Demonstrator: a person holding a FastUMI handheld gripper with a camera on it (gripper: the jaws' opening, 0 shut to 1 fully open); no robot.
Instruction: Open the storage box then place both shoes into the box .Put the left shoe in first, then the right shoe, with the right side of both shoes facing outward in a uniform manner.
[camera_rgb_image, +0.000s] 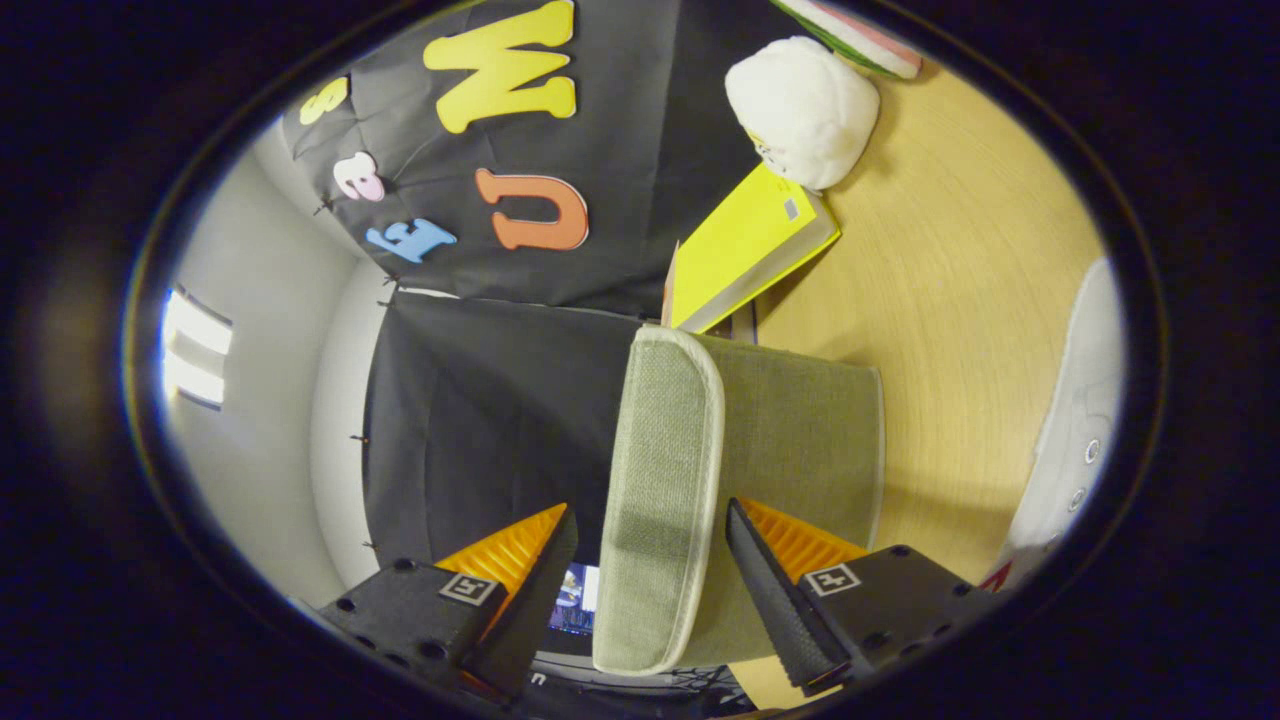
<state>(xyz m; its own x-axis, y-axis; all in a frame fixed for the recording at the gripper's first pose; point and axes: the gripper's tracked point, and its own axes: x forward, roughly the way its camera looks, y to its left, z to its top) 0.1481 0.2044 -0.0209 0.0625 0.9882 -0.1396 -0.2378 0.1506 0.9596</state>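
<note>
Gripper (650, 560) rolled sideways, fingers spread w/ the lid (660, 500) of the storage box (800, 440) between them; gaps show on both sides, so not clamped yet, just straddling it.

Handling (my guess): box looks like fabric over thin board, so light, semi-stiff, likely to flex or slide on the table (960, 330) if pulled hard. Lid edge is a soft padded lip w/ pale piping, a decent place to pinch; woven cloth should give grip, not slippery. Take hold mid-edge, where fingers now are, and lift slow so the box doesn't drag along.

Looks: grey-green woven cloth, rounded lid corners, cream trim along the rim; lid face runs from 12 to 6 o'clock between the fingers, box body off toward 3 o'clock.

Around it: white shoe (1080, 420) w/ eyelets well apart at 3 o'clock. Yellow book (745, 250) just beyond the box at 12–1 o'clock, white plush toy (800, 110) past that.
</note>
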